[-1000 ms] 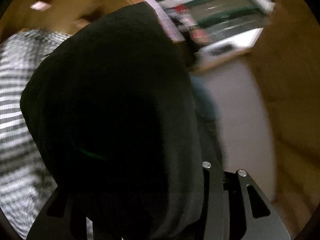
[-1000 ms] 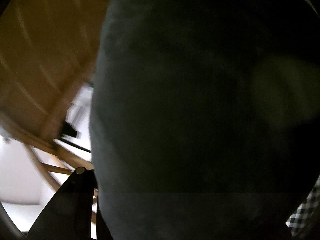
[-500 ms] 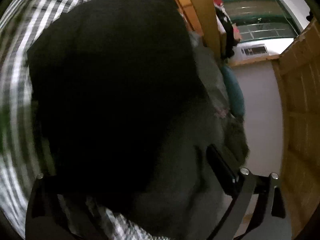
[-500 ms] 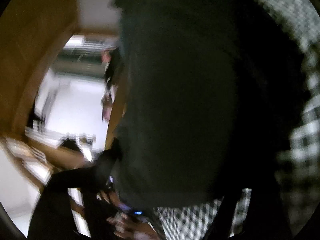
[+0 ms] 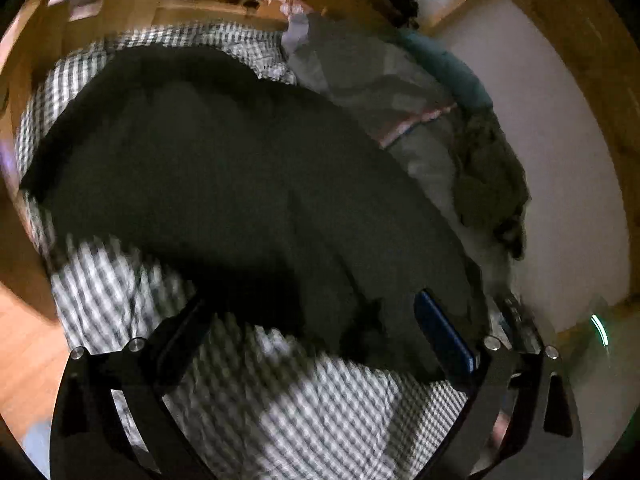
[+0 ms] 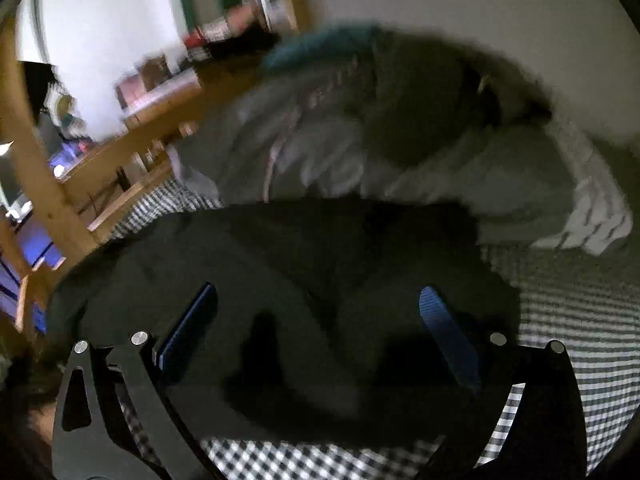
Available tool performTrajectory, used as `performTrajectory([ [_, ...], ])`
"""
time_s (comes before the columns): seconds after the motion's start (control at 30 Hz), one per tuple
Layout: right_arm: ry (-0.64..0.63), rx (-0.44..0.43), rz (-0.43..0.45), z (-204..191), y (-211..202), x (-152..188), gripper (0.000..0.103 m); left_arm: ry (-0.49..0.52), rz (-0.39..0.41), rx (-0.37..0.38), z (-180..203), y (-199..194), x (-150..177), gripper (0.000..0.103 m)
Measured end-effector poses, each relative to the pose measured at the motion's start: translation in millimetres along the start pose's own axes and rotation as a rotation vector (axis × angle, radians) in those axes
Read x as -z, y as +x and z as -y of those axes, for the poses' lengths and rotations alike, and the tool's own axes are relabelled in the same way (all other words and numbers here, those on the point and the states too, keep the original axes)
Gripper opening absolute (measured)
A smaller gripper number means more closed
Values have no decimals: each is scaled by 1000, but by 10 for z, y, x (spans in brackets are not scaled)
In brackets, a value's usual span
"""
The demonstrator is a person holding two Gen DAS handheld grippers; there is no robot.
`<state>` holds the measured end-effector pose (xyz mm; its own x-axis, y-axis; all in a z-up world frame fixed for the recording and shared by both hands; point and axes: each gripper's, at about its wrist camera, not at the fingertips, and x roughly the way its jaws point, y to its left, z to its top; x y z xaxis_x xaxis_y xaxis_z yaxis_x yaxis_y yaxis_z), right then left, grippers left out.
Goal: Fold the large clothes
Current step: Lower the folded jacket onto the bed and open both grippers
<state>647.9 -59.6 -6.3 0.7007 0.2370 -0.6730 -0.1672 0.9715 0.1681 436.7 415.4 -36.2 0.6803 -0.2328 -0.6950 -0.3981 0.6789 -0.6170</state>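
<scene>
Okay, your left gripper (image 5: 316, 312) has its jaws spread wide, nothing pinched; the near hem of the dark garment (image 5: 224, 168) lies between the fingers but the pads stand clear of it. Your right gripper (image 6: 320, 320) is opening, jaws already wide, dark cloth under and between them, pads not pressing on it. The garment lies flat on the checked bedcover (image 5: 304, 400), filling the centre of both views. In the left view, a grey crumpled heap (image 5: 372, 80) sits at 1 o'clock, touching the garment's far edge, with an olive cloth (image 5: 492, 176) at 3 o'clock against the white wall (image 5: 560, 128) and something teal (image 5: 452, 68) behind. Wooden bed frame (image 5: 132, 4) runs across 11 to 12 o'clock. In the right view, a white striped cloth (image 6: 596, 216) lies at 3 o'clock, just beside the heap. Both views are blurred; the shelf clutter at 10 o'clock in the right view can't be read. Garment type can't be told, and its near right corner is hidden by the left gripper's finger (image 5: 444, 336).
</scene>
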Motion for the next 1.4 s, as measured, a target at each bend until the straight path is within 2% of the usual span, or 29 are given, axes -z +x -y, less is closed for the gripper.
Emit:
performTrajectory([
  [0.03, 4, 32, -75, -40, 271, 122, 100, -33, -40, 27, -56, 13, 120, 97],
  [0.1, -25, 57, -165, -187, 607, 400, 100, -77, -105, 59, -177, -29, 425, 97],
  [0.13, -53, 75, -153, -254, 684, 462, 100, -37, -115, 78, -120, -47, 501, 97],
  [0.2, -65, 86, -137, -362, 771, 581, 100, 91, -56, 74, 112, -83, 416, 97],
  [0.27, -86, 93, -140, -371, 777, 662, 100, 211, 77, 20, 409, -125, 169, 97],
  [0.33, -93, 86, -131, -372, 786, 714, 100, 331, 229, -80, 665, -77, -107, 97],
  [0.37, -93, 81, -129, -382, 754, 687, 100, 383, 309, -196, 781, 34, -303, 97],
  [0.4, -95, 76, -117, -453, 862, 628, 100, 417, 351, -281, 845, 174, -477, 97],
  [0.43, -97, 91, -63, -449, 746, 560, 100, 443, 358, -359, 864, 354, -636, 97],
  [0.47, -93, 118, -9, -424, 627, 522, 100, 481, 315, -428, 831, 667, -826, 97],
  [0.5, -79, 145, 8, -382, 615, 485, 100, 488, 276, -464, 790, 838, -894, 97],
  [0.53, -68, 153, -25, -315, 682, 471, 100, 489, 212, -498, 715, 1051, -965, 97],
  [0.57, -64, 146, -105, -216, 845, 506, 100, 482, 147, -512, 563, 1294, -992, 98],
  [0.67, -118, 137, -105, -203, 972, 621, 100, 556, 243, -524, 404, 1453, -843, 98],
  [0.77, -121, 139, -106, -217, 1068, 683, 100, 581, 292, -556, 366, 1545, -768, 98],
  [0.9, -112, 139, -115, -210, 1144, 697, 100, 599, 284, -585, 355, 1670, -787, 99],
  [1.03, -91, 142, -128, -252, 1095, 628, 100, 620, 261, -605, 520, 1539, -812, 99],
  [1.1, -89, 133, -132, -267, 1026, 553, 100, 618, 257, -604, 604, 1367, -745, 98],
  [1.13, -83, 102, -119, -265, 939, 547, 100, 616, 265, -597, 630, 1247, -688, 98],
  [1.2, -75, 92, -103, -291, 804, 544, 100, 598, 234, -553, 702, 1031, -581, 98],
  [1.23, -70, 91, -79, -301, 695, 549, 100, 587, 210, -522, 733, 910, -501, 98],
  [1.3, -50, 109, -27, -325, 387, 585, 100, 570, 193, -516, 791, 675, -326, 98],
  [1.4, -46, 114, 26, -424, -90, 647, 100, 593, 228, -455, 938, 186, -11, 98],
])
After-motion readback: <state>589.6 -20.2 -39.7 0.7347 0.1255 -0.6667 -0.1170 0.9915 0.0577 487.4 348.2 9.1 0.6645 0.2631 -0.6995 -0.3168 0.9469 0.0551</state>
